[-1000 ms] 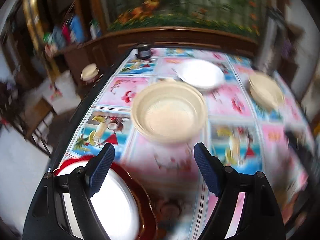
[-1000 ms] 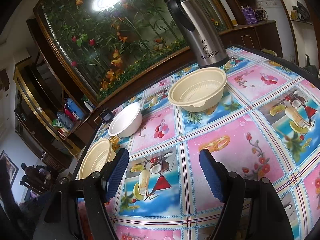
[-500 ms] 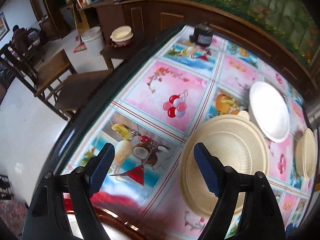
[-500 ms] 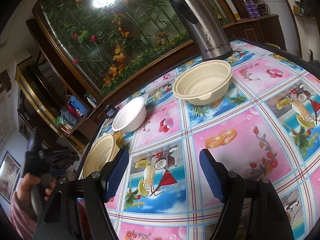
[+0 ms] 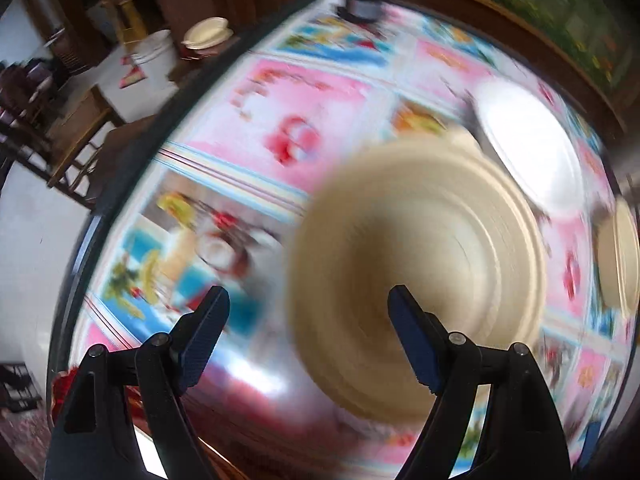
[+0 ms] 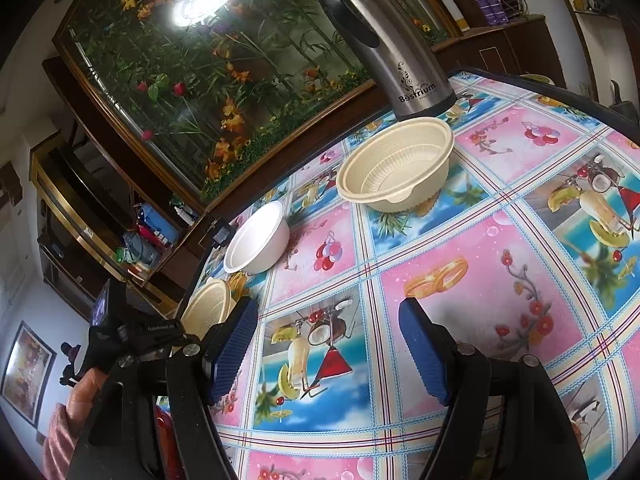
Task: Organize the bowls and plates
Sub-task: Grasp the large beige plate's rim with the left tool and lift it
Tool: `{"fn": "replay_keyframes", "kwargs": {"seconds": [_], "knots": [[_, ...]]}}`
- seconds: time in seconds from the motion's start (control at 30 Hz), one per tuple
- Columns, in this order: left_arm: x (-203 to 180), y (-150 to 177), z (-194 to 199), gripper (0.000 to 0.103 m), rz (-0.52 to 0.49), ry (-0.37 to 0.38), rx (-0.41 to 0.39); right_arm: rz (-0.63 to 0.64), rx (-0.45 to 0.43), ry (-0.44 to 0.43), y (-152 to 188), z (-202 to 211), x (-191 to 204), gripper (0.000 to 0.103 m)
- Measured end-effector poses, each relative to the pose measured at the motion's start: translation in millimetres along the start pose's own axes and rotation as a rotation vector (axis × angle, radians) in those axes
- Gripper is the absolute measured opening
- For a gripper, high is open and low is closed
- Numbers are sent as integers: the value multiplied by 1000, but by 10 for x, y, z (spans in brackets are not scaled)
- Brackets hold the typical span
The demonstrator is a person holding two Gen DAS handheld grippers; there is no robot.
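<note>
In the blurred left wrist view, my left gripper is open and empty, close above a cream bowl on the patterned table; its right finger overlaps the bowl. A white bowl lies beyond it, and another cream bowl shows at the right edge. In the right wrist view, my right gripper is open and empty above the tablecloth. A cream bowl, a white bowl and a nearer cream bowl stand ahead and to the left.
A steel thermos stands behind the far cream bowl. A dark small object sits at the table's far edge. Chairs and a side table with dishes stand left of the table. The other gripper and hand show at left.
My left gripper has moved down and closer to the cream bowl, which now fills more of its view. My right gripper has barely moved; the left gripper has come into its view.
</note>
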State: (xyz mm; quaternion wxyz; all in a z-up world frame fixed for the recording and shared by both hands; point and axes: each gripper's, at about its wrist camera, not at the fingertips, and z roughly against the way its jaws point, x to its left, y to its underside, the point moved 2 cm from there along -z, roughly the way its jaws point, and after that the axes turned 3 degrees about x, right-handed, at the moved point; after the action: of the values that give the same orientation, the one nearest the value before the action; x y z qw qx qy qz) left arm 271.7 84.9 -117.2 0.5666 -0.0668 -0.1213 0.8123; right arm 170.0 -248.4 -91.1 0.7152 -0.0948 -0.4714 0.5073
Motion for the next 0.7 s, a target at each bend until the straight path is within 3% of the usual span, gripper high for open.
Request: {"fn": "replay_keyframes", "kwargs": {"seconds": [0.17,0.23,0.3,0.6,0.7], "knots": [[-402,307,35,81,-158,50,39,-10,-15,13,-26,9,-39,75],[-501,401,68,72,-192,84,57,-18,-29,22,-44,24,-71,75],[-593,527,113,71,-230,112,80,-34,-38,27,-65,32,-113,75],[-981,1451,358,71,-495,197,163,-103,-24,2,-166,56,-288,76],[-915,1452,483,71,-486,195,125,-107,8,-28,-195,44,-318,76]]}}
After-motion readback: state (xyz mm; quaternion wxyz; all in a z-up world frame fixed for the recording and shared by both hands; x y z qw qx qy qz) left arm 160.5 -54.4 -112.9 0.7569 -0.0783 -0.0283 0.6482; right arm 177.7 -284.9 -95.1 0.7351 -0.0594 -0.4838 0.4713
